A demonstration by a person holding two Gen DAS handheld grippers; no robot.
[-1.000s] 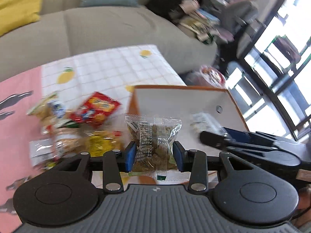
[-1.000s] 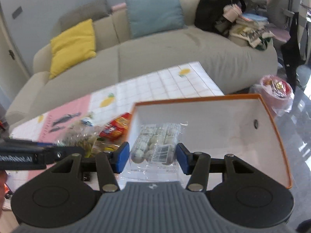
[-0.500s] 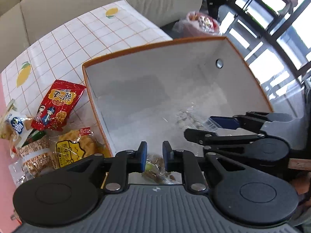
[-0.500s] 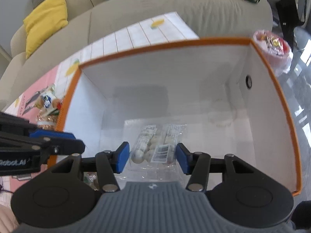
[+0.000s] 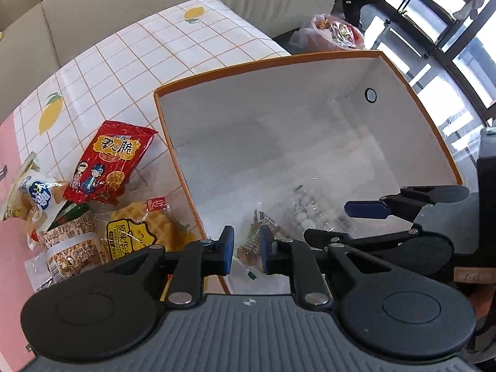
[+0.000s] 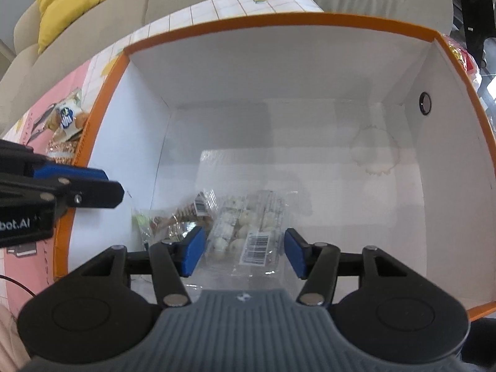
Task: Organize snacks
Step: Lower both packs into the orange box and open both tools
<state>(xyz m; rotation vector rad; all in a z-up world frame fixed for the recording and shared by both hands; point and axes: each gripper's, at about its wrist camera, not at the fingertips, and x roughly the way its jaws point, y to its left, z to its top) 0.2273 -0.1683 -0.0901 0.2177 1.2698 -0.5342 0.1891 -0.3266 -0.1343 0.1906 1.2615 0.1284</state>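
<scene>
Looking along the left wrist view, the left gripper [image 5: 245, 249] had moved from above the table to the near-left corner of the orange-rimmed box [image 5: 418, 102]. Its blue pads stood a little apart, where a second ago they pinched the brown snack packet [image 5: 252, 241]; that packet now lay on the box floor just past them, apparently released, though contact was hard to judge. At 9 o'clock, outside the box, the red packet [image 5: 108, 161], the waffle packet [image 5: 139, 232] and other snacks still waited on the checked cloth [image 5: 186, 43]. At 3 o'clock the right gripper [image 5: 356, 220] reached in.

From the right wrist view, the right gripper [image 6: 245, 255] had sunk deep into the box, fingers spread wide as before, with the clear packet of white balls [image 6: 245, 232] lying loose between them on the floor. The brown packet lay at 10 o'clock beside it. Two snacks seemed delivered; the pile outside remained.
</scene>
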